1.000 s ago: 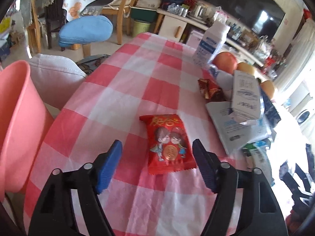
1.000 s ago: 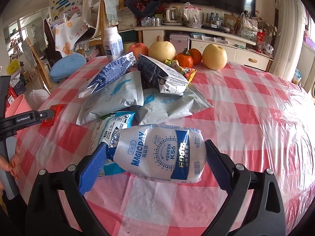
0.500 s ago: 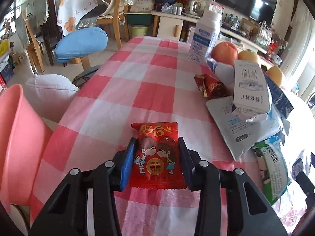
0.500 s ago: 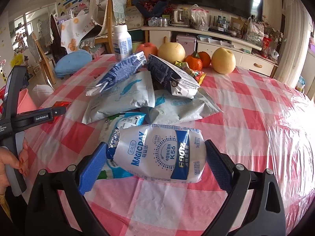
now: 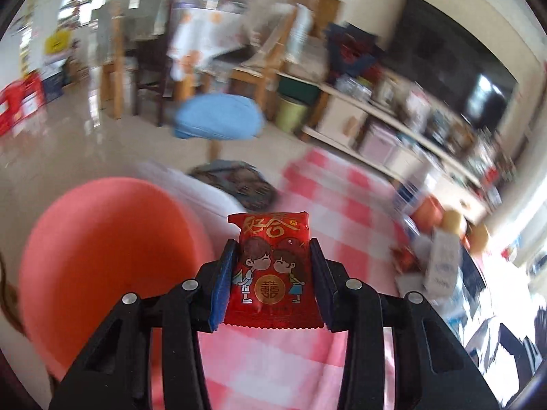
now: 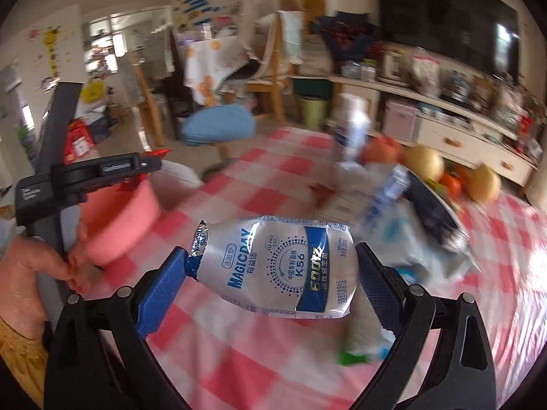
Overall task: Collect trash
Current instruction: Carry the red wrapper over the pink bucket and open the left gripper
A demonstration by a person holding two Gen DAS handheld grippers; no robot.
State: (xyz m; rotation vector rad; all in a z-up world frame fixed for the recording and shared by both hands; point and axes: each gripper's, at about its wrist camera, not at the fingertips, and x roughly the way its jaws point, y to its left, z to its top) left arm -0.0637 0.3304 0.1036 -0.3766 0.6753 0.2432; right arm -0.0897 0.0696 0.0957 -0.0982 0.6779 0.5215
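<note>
Left wrist view
Left gripper: jaws narrowed onto the red snack packet, blue pads pressed against both of its long edges; they closed on it within the last moment.
Red snack packet: flat red wrapper with gold characters and two cartoon figures, held lengthwise between the pads, raised clear of the checked tablecloth.
Pink bin: round, salmon-coloured, lower left of the frame, beside the table edge; the packet sits just right of its rim in the picture.
Table clutter: a white carton, fruit and other wrappers on the cloth at the right, blurred.
Background: blue cushioned stool, wooden chairs, low shelving and a dark television, all smeared by motion.

Right wrist view
Right gripper: jaws spread wide, each blue pad bearing on one end of the silver pouch.
Silver pouch: foil bag with blue MAGICDAY lettering, held crosswise between the pads, lifted above the tablecloth.
Left gripper: seen side-on at the left, a hand on its black handle; the red snack packet shows only as a red tip at the jaws, above the pink bin.
Pink bin: at the table's left edge, well left of the pouch.
Remaining litter: white and blue bags and a dark packet heaped at the right of the cloth, fruit behind them, a white bottle upright near the far edge.
</note>
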